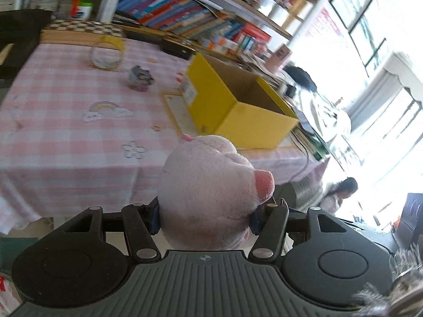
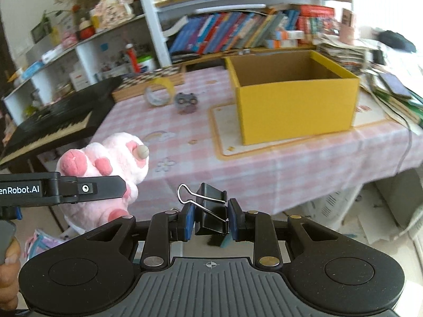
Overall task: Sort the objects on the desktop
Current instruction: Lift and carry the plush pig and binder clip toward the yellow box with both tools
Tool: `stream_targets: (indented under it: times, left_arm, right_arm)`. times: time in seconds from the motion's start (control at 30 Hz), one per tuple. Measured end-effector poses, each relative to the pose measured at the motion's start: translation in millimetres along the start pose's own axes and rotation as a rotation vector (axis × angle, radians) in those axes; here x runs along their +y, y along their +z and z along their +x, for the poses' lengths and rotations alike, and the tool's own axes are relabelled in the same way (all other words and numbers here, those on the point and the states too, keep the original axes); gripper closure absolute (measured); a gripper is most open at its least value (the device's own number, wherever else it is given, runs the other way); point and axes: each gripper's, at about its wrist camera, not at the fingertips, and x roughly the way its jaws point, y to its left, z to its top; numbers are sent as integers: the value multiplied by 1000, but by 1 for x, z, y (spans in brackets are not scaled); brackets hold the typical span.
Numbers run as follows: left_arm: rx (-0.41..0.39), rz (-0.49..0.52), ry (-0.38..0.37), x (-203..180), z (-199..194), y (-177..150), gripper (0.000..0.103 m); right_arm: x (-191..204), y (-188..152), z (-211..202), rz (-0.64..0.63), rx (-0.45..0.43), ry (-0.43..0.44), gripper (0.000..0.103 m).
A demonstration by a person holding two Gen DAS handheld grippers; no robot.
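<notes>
My left gripper (image 1: 205,220) is shut on a pink plush toy (image 1: 208,192) and holds it in the air before the table's front edge. The toy also shows in the right wrist view (image 2: 105,169), with the left gripper (image 2: 66,189) across it. My right gripper (image 2: 211,220) is shut on a black binder clip (image 2: 211,211), held off the table's near edge. An open yellow box (image 2: 296,108) stands on a mat on the pink checked tablecloth (image 2: 190,158); it also shows in the left wrist view (image 1: 238,111). A tape roll (image 2: 158,92) and a small grey object (image 2: 186,101) lie further back.
A black keyboard (image 2: 53,124) sits left of the table. A checkered board (image 2: 153,78) lies at the table's back edge. Bookshelves (image 2: 238,31) stand behind. Stacks of books and papers (image 2: 383,79) crowd the right side. A cable (image 2: 404,142) hangs over the right edge.
</notes>
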Motion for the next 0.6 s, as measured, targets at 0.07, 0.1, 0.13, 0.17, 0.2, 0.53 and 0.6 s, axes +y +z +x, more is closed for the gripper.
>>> stream_targets:
  times: [0.07,0.1,0.13,0.17,0.2,0.53,0.6]
  left_arm:
    - [12,13,-16,-6,6,0,47]
    - [19,20,-23,-9,10,1,47]
    - [25,26,-29,-12,13,1,47]
    - [30,33,-35,-15,17,3,47]
    - [35,39,-42,-18,20,4,47]
    - [50,77,-76,-41,48,18,47]
    - [50,84,-76,-46,54,22,47]
  right_arm:
    - [-7,-2,-3,16,1,-19,77]
    - [-11,-2,-4,23,2,-27,77]
    - [-14,-2,-5,30,2,-36,77]
    - [-17,-2,-6,36,1,-43,77]
    - [-20,-2,-7,42,-1,-51,77]
    - [-48,10,-3,63,-11,-84,77]
    - [-55,14,-1,70,-9,-85,77]
